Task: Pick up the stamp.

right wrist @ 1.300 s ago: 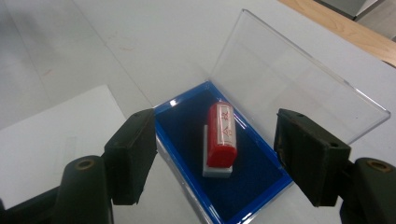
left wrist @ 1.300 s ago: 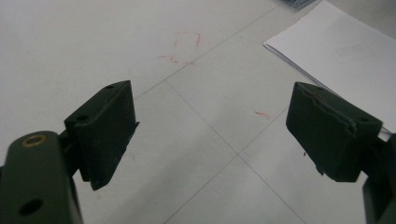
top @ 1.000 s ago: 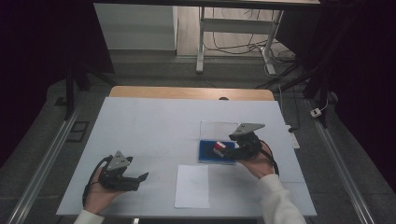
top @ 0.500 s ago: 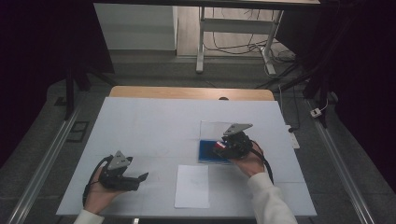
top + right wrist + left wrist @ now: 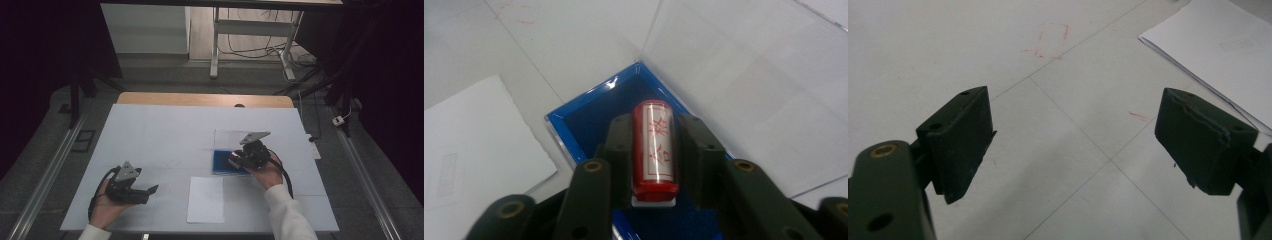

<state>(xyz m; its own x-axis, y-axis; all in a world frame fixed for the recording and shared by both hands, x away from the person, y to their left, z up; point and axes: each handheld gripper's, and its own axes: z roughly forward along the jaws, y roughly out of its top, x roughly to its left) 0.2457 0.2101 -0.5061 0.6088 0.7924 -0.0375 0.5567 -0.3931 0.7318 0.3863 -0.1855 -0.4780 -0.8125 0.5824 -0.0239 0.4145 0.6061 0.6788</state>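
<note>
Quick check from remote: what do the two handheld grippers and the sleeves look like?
Both the left gripper and right gripper are black, each topped by a grey three-cornered plate and trailing a black cable. Jaws are blocky black pads with brass-ringed screw holes. Sleeves are white.

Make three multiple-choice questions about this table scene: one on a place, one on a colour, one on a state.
1. Where does the sheet of paper lie?
A. between the two hands, at the table's near edge
B. on the blue pad
C. at the far edge

2. What colour is the stamp body?
A. green
B. red
C. yellow

3. How is the left gripper?
A. shut on the paper
B. shut on the stamp
C. open, holding nothing

Answers:
1. A, the high view shows it there.
2. B, the right gripper clamps a red cylinder over the blue pad.
3. C, its fingers stand wide apart over bare table.
</note>
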